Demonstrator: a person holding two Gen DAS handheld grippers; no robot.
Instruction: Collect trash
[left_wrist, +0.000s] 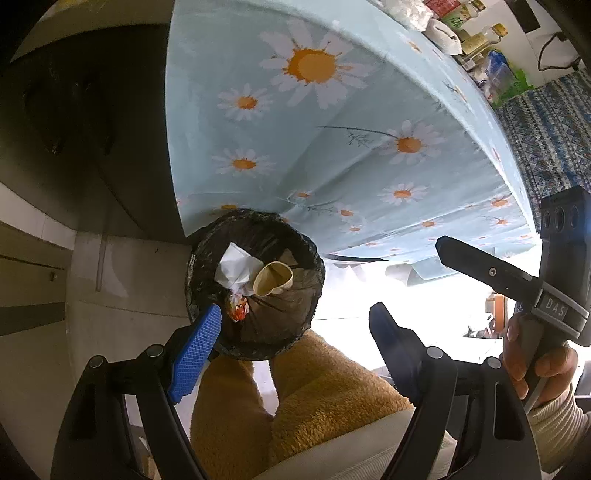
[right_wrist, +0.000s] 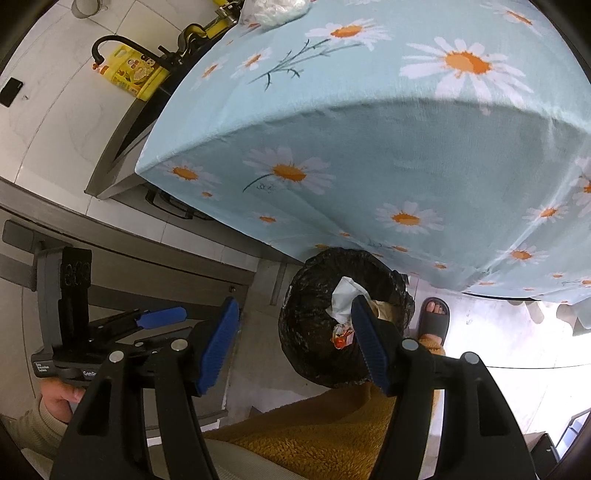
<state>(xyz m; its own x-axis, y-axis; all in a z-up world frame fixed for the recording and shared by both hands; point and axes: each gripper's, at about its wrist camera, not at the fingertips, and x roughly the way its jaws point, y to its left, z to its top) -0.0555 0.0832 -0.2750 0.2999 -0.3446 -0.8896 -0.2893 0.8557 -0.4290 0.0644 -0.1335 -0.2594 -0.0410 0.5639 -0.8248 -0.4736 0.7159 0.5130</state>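
A trash bin lined with a black bag stands on the floor at the foot of the table; it also shows in the right wrist view. Inside lie a crumpled white tissue, a squashed paper cup and a red-orange wrapper. The tissue and wrapper show in the right wrist view too. My left gripper is open and empty above the bin. My right gripper is open and empty above the bin's left rim.
A table with a light blue daisy cloth overhangs the bin. Bottles and packets crowd its far edge. A stove, a sink tap and a yellow oil jug line the counter. My legs in mustard trousers and a sandalled foot are close by.
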